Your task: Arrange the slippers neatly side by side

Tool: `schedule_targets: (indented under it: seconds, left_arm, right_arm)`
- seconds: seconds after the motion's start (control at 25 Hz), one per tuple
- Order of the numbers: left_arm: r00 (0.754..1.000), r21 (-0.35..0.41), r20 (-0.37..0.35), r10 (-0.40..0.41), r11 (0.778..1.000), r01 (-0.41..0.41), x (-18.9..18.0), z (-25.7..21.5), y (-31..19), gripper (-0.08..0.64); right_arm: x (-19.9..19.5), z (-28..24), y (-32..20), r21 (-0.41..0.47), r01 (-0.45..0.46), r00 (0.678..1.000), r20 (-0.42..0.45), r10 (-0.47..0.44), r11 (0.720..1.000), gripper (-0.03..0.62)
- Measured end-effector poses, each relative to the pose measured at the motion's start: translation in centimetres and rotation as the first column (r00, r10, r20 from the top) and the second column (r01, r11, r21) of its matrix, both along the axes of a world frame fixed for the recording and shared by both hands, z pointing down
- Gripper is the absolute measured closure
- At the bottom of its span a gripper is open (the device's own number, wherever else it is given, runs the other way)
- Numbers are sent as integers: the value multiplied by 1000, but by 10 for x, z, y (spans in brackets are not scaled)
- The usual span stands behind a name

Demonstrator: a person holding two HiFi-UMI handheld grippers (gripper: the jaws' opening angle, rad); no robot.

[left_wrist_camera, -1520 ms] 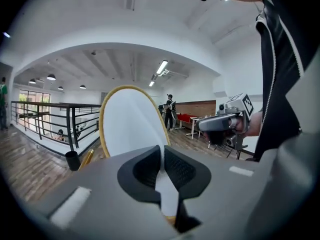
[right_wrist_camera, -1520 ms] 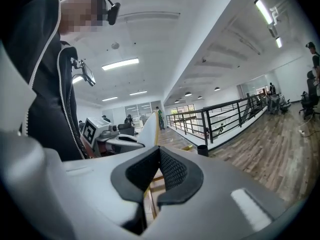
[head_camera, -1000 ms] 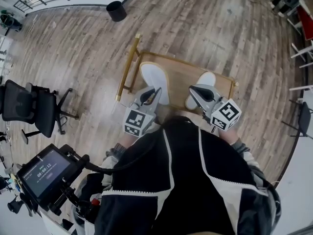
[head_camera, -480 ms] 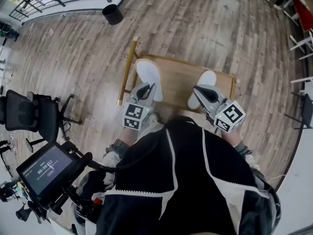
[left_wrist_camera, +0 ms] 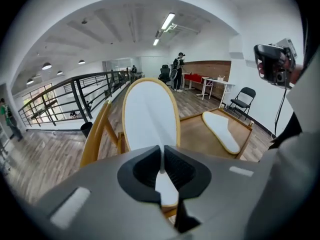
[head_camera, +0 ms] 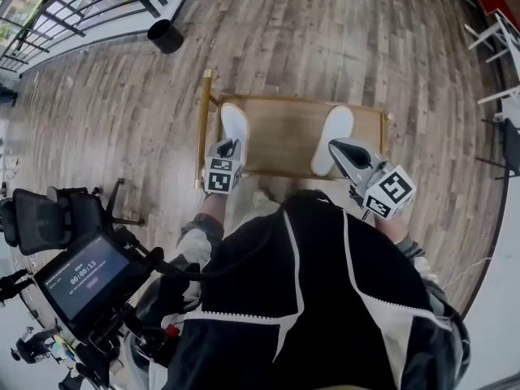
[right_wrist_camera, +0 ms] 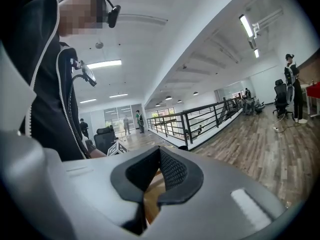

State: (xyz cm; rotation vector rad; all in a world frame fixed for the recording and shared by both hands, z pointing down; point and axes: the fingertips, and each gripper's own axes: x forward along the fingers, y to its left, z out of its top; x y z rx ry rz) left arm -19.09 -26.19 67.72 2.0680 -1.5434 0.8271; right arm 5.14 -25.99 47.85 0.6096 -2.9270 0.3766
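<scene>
Slipper (head_camera: 235, 120) heel pinched in left hand-held gripper (head_camera: 229, 143).

an open-plan office on an upper level, shown by grey-brown wood plank floor (head_camera: 366, 47), black metal balcony railing (left_wrist_camera: 75, 96), black swivel office chair (head_camera: 45, 218), white desk (left_wrist_camera: 217, 80), long ceiling strip lights (left_wrist_camera: 167, 21) and round black waste bin (head_camera: 165, 36).

The right gripper (right_wrist_camera: 160, 155) is seen with jaws pressed together, nothing held between them. A railing (right_wrist_camera: 200, 119) and wood floor (right_wrist_camera: 260, 144) are shown beyond; a person (right_wrist_camera: 50, 94) is framed at left.
</scene>
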Motion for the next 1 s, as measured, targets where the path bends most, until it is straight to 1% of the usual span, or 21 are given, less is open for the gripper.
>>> schedule_targets:
  seconds: [0.12, 0.28, 0.36, 0.6, 0.84, 1.0]
  left_arm:
    - [1000, -61, -9, -19, 998, 18, -4, 28, -13, 528]
    - [999, -127, -14, -46, 991, 44, -2, 69, -57, 528]
    - [998, -157, -20, -60, 986, 56, -2, 81, -68, 528]
    - [995, -226, -24, -101, 970, 93, -18, 103, -61, 528]
    - [979, -285, -81, -189, 945, 159, -27, 118, -58, 526]
    - [978, -312, -61, -200, 934, 172, -32, 121, -57, 522]
  right_arm:
    - [9, 7, -2, -9, -33, 999, -15, 33, 999, 588]
    - [26, 27, -33, -33, -60, 997, -43, 59, 998, 588]
    - [34, 28, -38, -36, -77, 996, -57, 75, 996, 588]
    - [47, 12, -15, -25, -128, 988, -85, 126, 991, 588]
    - [55, 8, 3, -16, -168, 978, -126, 165, 986, 588]
    - [61, 4, 11, -14, -192, 973, -136, 188, 981, 588]
